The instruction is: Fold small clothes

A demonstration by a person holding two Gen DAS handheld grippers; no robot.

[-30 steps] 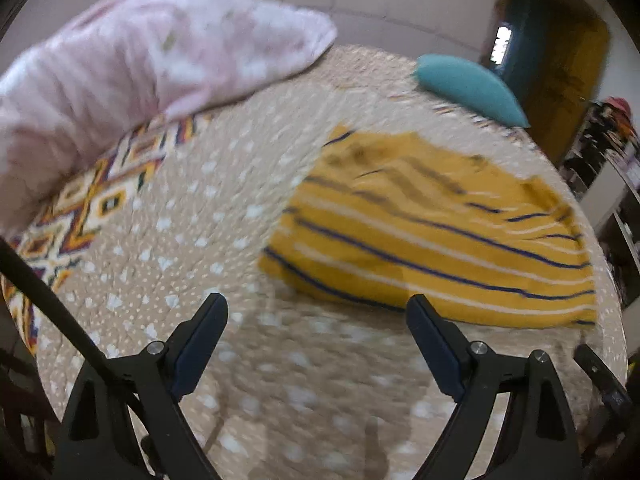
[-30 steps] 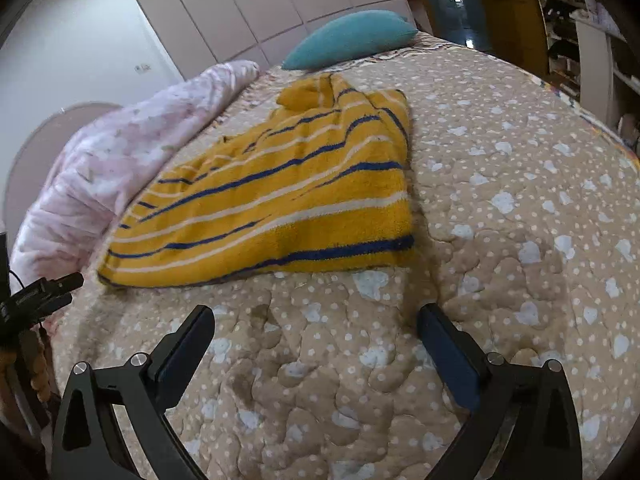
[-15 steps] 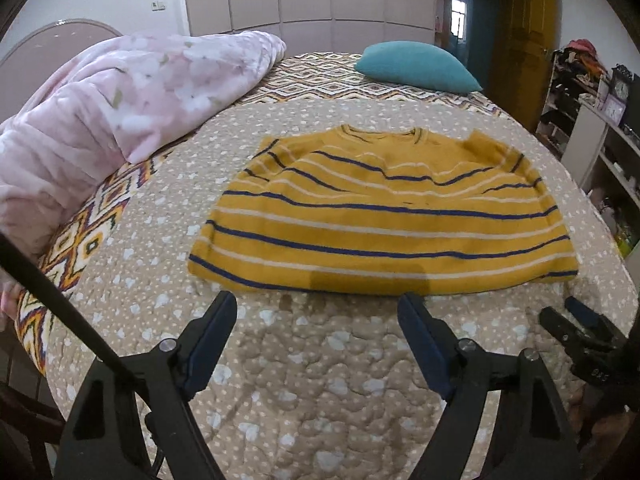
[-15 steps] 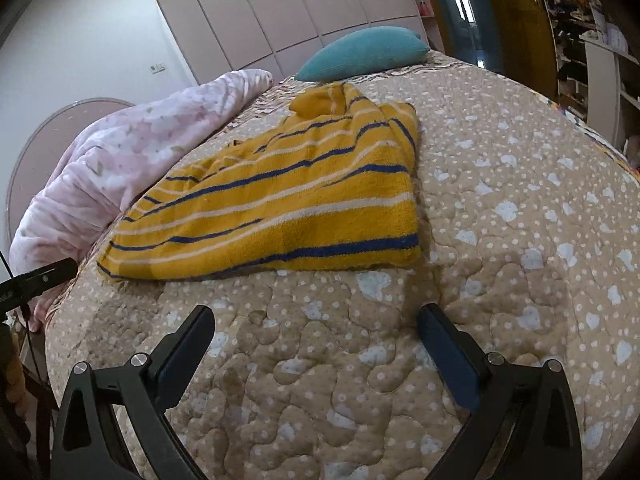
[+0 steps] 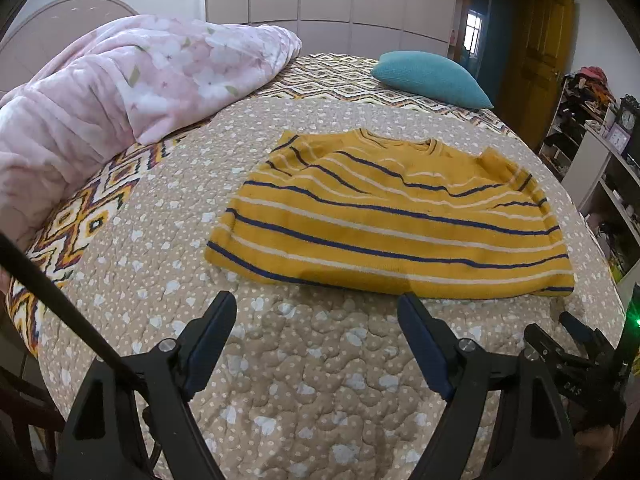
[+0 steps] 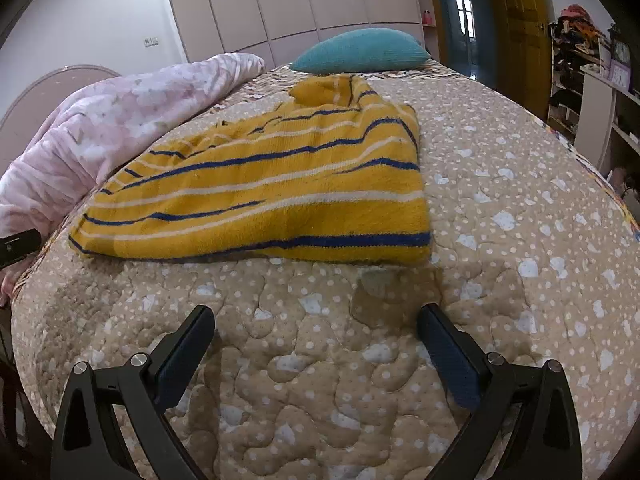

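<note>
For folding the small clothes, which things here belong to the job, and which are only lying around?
Belong to the job:
yellow striped sweater
left gripper, open
right gripper, open
quilted bedspread, the work surface

Only lying around:
pink floral blanket
teal pillow
shelves with clutter

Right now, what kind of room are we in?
Most likely a bedroom: a bed with a quilted bedspread, a teal pillow, a pink blanket, and wardrobe doors behind.
</note>
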